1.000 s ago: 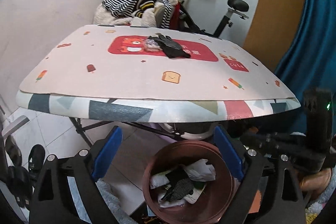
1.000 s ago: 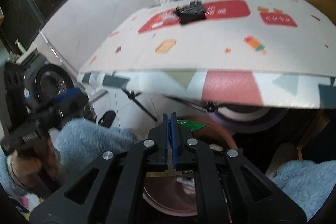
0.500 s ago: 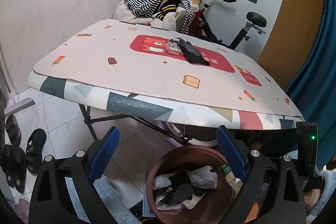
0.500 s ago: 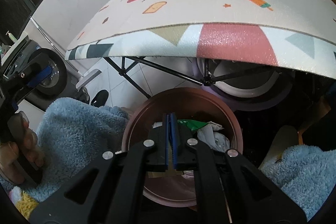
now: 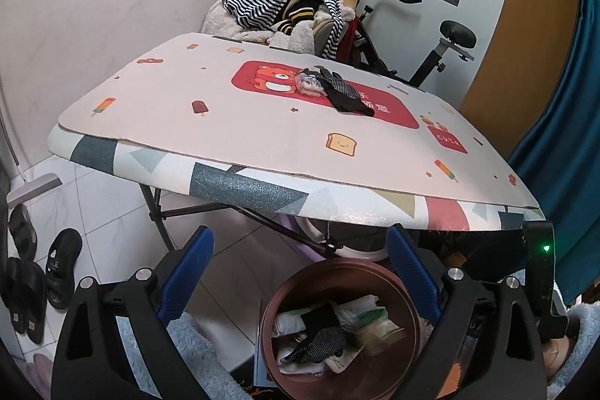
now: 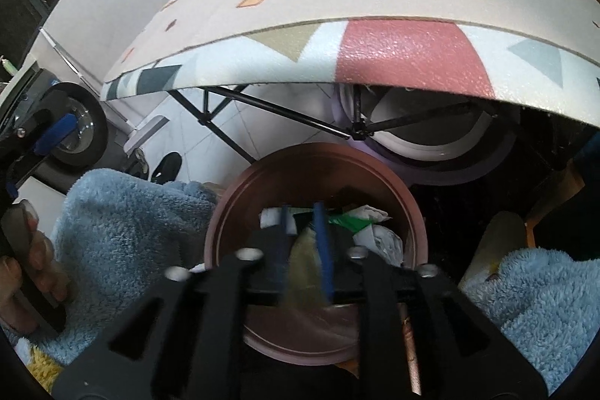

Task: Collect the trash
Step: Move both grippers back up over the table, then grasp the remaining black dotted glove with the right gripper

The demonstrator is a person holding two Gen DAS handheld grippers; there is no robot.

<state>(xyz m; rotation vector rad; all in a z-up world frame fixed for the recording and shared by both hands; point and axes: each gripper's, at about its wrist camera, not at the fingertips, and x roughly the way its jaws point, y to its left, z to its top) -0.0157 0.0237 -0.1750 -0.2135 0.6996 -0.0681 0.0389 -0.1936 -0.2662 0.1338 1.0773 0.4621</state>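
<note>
While the folding table [image 5: 262, 122] fills most of both views, its printed mat carries only two leftovers near the far edge: a dark glove [image 5: 345, 92] and, touching it on the side nearer the wall, a crumpled clear plastic wrapper [image 5: 309, 83]. Below the table's near edge stands the brown round bin [image 5: 285, 291], already holding white paper, a black mesh scrap and a yellowish packet [image 5: 377, 327].

Half a second ago the right gripper [image 6: 303, 235] hung over the bin with its blue pads pressed together; now they stand slightly apart, and a blurred yellow-green shape shows in the gap above the bin's mouth. That reads as a release: the piece it carried looks to be dropping into, or already lying in, the bin, though motion blur keeps me from telling whether it is fully free of the pads. The left gripper [image 5: 300, 272] is spread wide and holds nothing, as it did a second ago, but its view has risen and now takes in more of the tabletop.

By my reading, one item has just been binned, and the wrapper on the table is the likely next target; whether the glove counts as trash is unclear.
</note>
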